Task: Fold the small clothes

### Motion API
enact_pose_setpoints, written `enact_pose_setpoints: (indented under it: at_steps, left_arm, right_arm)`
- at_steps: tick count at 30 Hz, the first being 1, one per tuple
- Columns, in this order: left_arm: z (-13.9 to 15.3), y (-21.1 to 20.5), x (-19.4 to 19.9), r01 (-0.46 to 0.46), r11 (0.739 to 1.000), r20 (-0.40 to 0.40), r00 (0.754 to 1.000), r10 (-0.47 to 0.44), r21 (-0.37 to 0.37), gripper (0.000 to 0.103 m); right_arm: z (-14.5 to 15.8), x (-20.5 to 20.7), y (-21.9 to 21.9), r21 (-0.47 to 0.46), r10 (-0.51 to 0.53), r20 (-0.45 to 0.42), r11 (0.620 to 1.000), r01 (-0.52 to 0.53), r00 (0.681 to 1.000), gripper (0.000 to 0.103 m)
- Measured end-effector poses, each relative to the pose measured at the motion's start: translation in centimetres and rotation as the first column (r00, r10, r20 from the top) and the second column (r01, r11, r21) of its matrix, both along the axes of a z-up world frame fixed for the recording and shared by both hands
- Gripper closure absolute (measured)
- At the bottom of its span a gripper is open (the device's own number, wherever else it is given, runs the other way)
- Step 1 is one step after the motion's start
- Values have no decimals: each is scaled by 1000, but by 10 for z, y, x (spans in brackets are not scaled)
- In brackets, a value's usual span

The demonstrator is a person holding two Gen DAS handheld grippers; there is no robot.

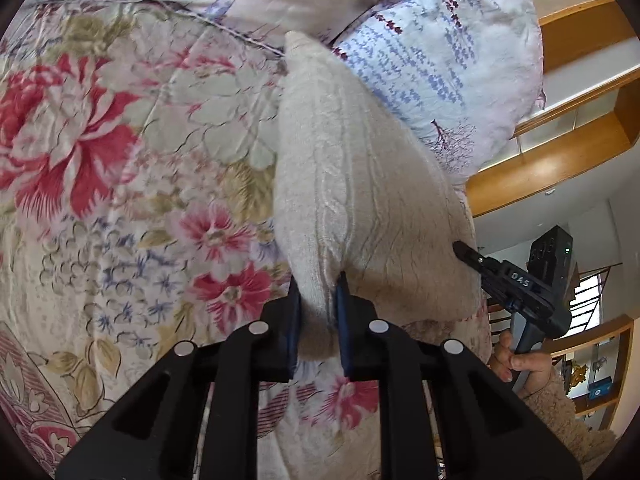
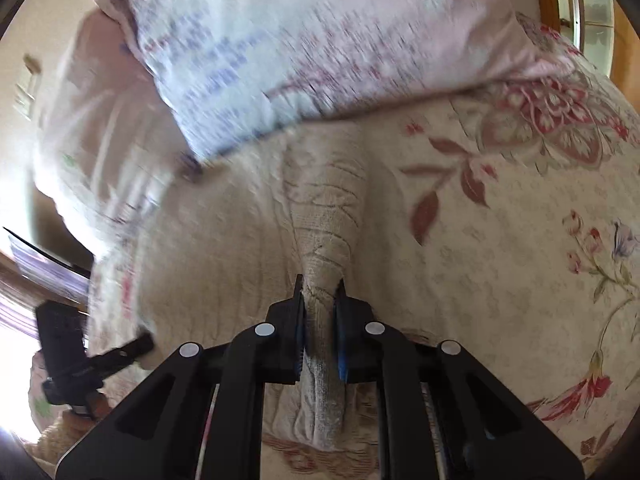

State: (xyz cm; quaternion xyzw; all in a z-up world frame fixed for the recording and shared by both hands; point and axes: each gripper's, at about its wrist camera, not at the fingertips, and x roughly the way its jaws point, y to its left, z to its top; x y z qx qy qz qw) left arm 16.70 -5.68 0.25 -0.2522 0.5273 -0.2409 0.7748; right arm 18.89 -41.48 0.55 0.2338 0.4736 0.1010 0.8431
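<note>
While over floral quilt (image 1: 100, 160), left gripper (image 1: 318, 300) pinches cream knit garment (image 1: 360, 184); right gripper (image 2: 320, 300) pinches it too.

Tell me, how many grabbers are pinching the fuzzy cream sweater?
2. The left gripper pinches one edge of the cream sweater; the right gripper pinches another bunched edge. None seem hidden.

Cream cable-knit garment (image 1: 360, 200). Quilt (image 1: 120, 200) cream with red and pink flowers, olive leaves, small blue blooms. Pillow (image 1: 432, 60) pale lilac-white with blue and maroon sprigs. Left claw (image 1: 318, 320) black with blue pads; right claw (image 2: 320, 320) likewise. Shelves (image 1: 560, 152) honey-brown.
</note>
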Motion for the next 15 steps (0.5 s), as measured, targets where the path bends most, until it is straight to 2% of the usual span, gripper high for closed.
enact_pose_setpoints:
  at_steps: [4, 7, 11, 13, 14, 15]
  left_arm:
    - [-7, 5, -6, -3, 1000, 11, 1000, 3, 2, 88]
    - [-10, 6, -6, -1, 1000, 22, 1000, 1, 10, 85]
    - [-2, 2, -7, 6, 999, 39, 999, -8, 51, 80]
    - [9, 5, -8, -18, 998, 61, 998, 15, 56, 77]
    - [15, 7, -8, -32, 997, 84, 996, 26, 69, 74]
    - [27, 8, -7, -50, 995, 125, 991, 38, 91, 64]
  right_arm:
    - [-4, 3, 6, -72, 9, 3, 997, -8, 1000, 89]
    - [-7, 8, 6, -92, 17, -5, 996, -17, 1000, 85]
    - [-3, 9, 3, -102, 31, -12, 994, -32, 999, 74]
    - [8, 3, -7, -92, 6, 24, 996, -3, 1000, 68]
    - [15, 2, -10, -86, -8, 52, 996, 13, 999, 64]
    - [24, 1, -14, -72, -19, 91, 997, 26, 996, 59]
